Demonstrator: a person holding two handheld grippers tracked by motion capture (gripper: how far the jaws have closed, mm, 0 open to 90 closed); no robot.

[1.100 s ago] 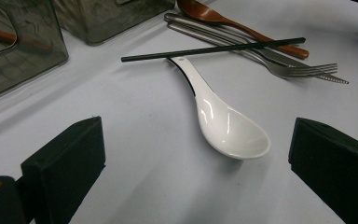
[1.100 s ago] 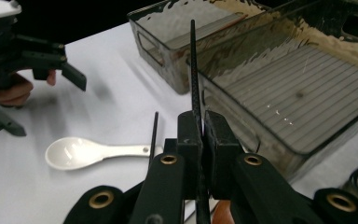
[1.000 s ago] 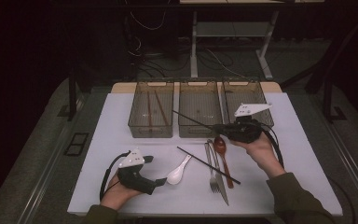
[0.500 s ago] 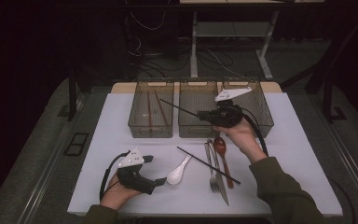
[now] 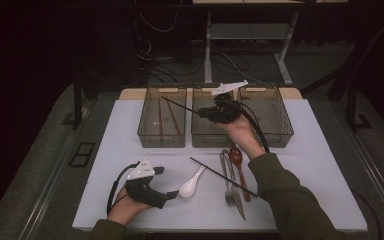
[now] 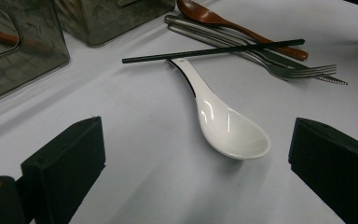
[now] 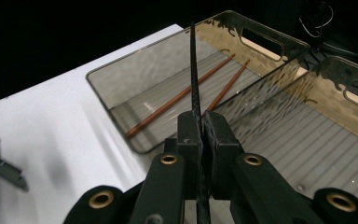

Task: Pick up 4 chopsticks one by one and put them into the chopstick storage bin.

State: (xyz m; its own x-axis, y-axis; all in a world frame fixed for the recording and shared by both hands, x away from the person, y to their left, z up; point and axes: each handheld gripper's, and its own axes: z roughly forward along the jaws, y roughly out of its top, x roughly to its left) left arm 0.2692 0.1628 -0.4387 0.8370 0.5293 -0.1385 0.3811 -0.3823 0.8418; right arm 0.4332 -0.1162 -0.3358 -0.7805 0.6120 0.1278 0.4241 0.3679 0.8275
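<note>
The left bin (image 5: 162,120) already holds 2 brown chopsticks (image 7: 182,95). The right gripper (image 5: 203,113), jaws closed on the black chopstick (image 5: 180,106), should lower it level beside them. The left gripper (image 5: 172,194) rests open near the white spoon (image 6: 223,126).

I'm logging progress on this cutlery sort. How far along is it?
Done: two brown chopsticks lie in the left bin. In hand: the right tongs are shut on a black chopstick, held above that bin. Left: the second black chopstick, white spoon, wooden spoon, fork and knife lie on the table. The left tongs are open before the white spoon.
</note>
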